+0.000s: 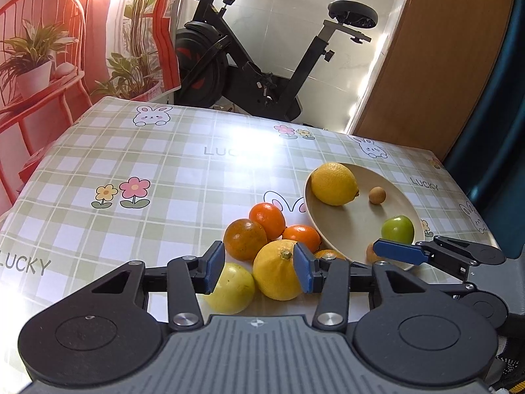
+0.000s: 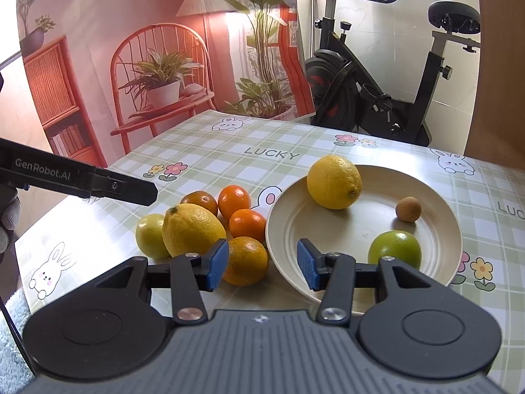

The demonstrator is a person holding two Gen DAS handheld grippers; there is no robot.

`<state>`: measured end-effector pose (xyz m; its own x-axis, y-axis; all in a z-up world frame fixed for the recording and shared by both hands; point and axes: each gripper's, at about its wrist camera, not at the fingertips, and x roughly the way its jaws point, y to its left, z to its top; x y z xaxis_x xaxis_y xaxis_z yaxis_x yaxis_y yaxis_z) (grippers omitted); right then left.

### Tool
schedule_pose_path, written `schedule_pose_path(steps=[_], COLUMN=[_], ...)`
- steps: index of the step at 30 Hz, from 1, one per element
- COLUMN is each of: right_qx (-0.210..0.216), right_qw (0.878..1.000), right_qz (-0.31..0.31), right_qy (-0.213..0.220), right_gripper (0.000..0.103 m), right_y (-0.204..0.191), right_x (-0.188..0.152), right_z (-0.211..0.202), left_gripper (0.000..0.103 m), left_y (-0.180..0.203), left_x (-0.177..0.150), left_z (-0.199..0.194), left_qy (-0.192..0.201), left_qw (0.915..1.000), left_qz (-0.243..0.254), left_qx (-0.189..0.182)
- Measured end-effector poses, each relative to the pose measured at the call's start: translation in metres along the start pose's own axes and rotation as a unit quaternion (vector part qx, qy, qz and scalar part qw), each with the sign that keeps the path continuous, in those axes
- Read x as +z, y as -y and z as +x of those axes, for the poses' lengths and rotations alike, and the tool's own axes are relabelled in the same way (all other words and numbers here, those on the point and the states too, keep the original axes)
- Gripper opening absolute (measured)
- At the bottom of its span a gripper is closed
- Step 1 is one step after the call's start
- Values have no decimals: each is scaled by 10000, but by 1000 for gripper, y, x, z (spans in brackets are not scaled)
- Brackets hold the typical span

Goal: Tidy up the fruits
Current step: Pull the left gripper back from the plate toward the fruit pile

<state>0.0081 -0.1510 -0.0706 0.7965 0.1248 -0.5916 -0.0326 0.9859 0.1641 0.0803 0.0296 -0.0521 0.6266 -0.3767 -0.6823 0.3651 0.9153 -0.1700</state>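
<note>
A beige plate [image 2: 328, 229] holds a lemon [image 2: 333, 182], a small brown fruit [image 2: 408, 208] and a green fruit [image 2: 393, 249]. Left of it lie a second lemon [image 1: 277, 269], a yellow-green fruit [image 1: 231, 287] and several oranges [image 1: 267, 216]. My left gripper [image 1: 260, 269] hovers open over this pile, the loose lemon showing between its pads with a gap on the left side. My right gripper [image 2: 262, 267] is open above the plate's near-left rim and an orange [image 2: 244, 261], holding nothing. One of its fingers [image 1: 400, 251] partly hides another small brown fruit [image 1: 372, 252].
A green checked tablecloth [image 1: 147, 164] covers the table. Behind the far edge stand an exercise bike [image 1: 262, 65] and a printed backdrop [image 2: 147, 65]. A wooden panel [image 1: 443, 65] is at the right. A gloved hand [image 2: 8, 216] shows at the left edge.
</note>
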Motion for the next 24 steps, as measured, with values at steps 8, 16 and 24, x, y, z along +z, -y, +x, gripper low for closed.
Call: schedule_pose_path(steps=[8, 16, 24], right_qx=[251, 541, 612], right_qw=[9992, 9938, 9914], right_qz=[-318, -958, -1129], right_qy=[-34, -131, -248], right_gripper=[50, 50, 55], right_y=[-19, -45, -53], right_x=[6, 13, 13], right_z=[10, 29, 52], left_gripper=[49, 49, 49], left_y=[-16, -24, -20], left_x=[-3, -3, -2], left_z=[-2, -4, 3], left_qy=[-41, 16, -43], left_qw=[9996, 9990, 9988], left_qz=[-265, -433, -390], left_qx=[-86, -130, -307])
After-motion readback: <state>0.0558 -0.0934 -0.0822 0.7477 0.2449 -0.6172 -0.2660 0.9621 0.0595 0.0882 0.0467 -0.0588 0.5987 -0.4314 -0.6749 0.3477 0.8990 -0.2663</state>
